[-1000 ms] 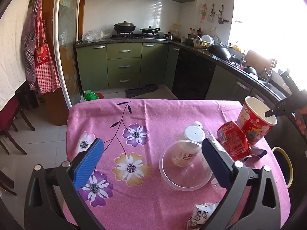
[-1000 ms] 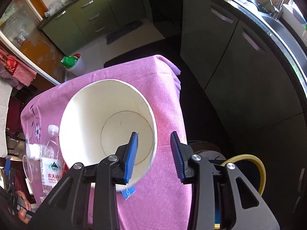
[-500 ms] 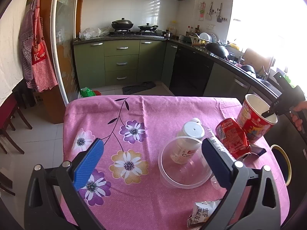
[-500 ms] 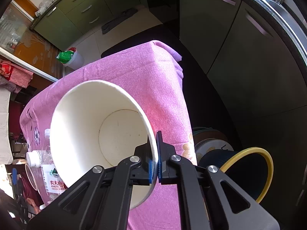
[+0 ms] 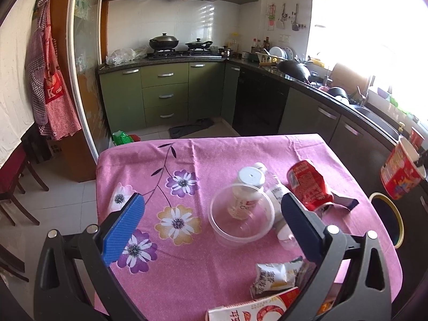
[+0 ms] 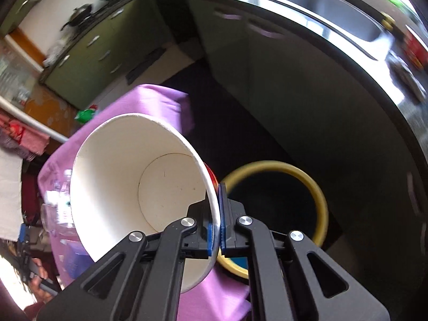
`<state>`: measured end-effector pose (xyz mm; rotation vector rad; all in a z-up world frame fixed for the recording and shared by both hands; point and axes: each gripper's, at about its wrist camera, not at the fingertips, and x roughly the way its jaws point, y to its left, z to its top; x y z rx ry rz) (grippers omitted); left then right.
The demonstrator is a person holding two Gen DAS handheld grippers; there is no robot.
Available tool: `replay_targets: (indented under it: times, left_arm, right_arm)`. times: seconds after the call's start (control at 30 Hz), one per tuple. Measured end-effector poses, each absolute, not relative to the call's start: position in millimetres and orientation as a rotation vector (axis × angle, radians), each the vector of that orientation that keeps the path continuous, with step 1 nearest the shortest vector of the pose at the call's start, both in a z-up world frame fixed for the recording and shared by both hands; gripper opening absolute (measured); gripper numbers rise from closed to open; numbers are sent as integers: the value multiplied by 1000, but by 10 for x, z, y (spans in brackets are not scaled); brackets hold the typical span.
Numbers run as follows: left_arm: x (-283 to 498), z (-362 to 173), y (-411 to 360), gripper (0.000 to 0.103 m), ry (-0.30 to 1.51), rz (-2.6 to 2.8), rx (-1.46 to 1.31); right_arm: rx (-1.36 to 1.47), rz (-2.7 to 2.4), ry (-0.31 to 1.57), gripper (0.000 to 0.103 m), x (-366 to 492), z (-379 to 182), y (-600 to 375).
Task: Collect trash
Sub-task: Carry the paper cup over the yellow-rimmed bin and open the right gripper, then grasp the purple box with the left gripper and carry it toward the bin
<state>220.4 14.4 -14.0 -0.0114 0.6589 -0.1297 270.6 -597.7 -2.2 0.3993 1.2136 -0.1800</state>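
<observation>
My right gripper [image 6: 216, 215] is shut on the rim of a red and white paper noodle cup [image 6: 133, 187], held in the air past the table's right edge, beside a dark trash bin with a yellow rim [image 6: 318, 200]. The cup [image 5: 401, 172] and the bin [image 5: 388, 219] also show in the left wrist view. My left gripper [image 5: 211, 227] is open and empty above the pink tablecloth [image 5: 187, 160]. On the cloth lie a clear plastic bowl [image 5: 240, 219], a white-capped bottle [image 5: 247, 187], a crushed red can [image 5: 310, 186], a snack wrapper [image 5: 278, 275] and a red and white carton [image 5: 254, 307].
Green kitchen cabinets [image 5: 165, 93] and a dark counter with a sink [image 6: 334, 24] run along the back and right. A red chair [image 5: 13, 182] stands at the left. A green bag [image 5: 121, 137] lies on the floor behind the table.
My right gripper closed on the cup's rim, lifted it off the table and carried it right, toward the bin. My left gripper drew back a little from the table.
</observation>
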Motion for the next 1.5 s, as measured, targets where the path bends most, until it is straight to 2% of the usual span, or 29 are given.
replay_targets:
  times: [0.17,0.43,0.57,0.63,0.73,1.03,1.23,1.5]
  left_arm:
    - [2084,-122,40,97,667,-143,5]
    - [1977,-72,24,97,681,-119,24]
    - [1946,-82,-2,97,691,-114,48]
    - [1949,-95,-19,97,699,-119,50]
    - [1932,-119,-91,97,716,-150,44]
    - [1578,-411,-875,97,745,-427,197]
    - [1543,-567,-1040,97,753,-443,218]
    - [1594,-667,-1167,97,745,-508,254]
  right_arm:
    - [464,-265,1271,5,2389,-657,-6448]
    - [533,-359,1378,6,2377,-1743,-6821]
    - [553,-375,1413,16,2321,-2050,-6927]
    - [528,-394,1408,30,2298,-2034,-6939]
    - [504,-396,1383,33,2260,-1880,-6900]
    - [421,-322,1239,38,1905,-1114,-6649]
    - [389,-224,1174,44,1622,-713,-6205]
    - [385,-137,1175,44,1450,-595,-5752]
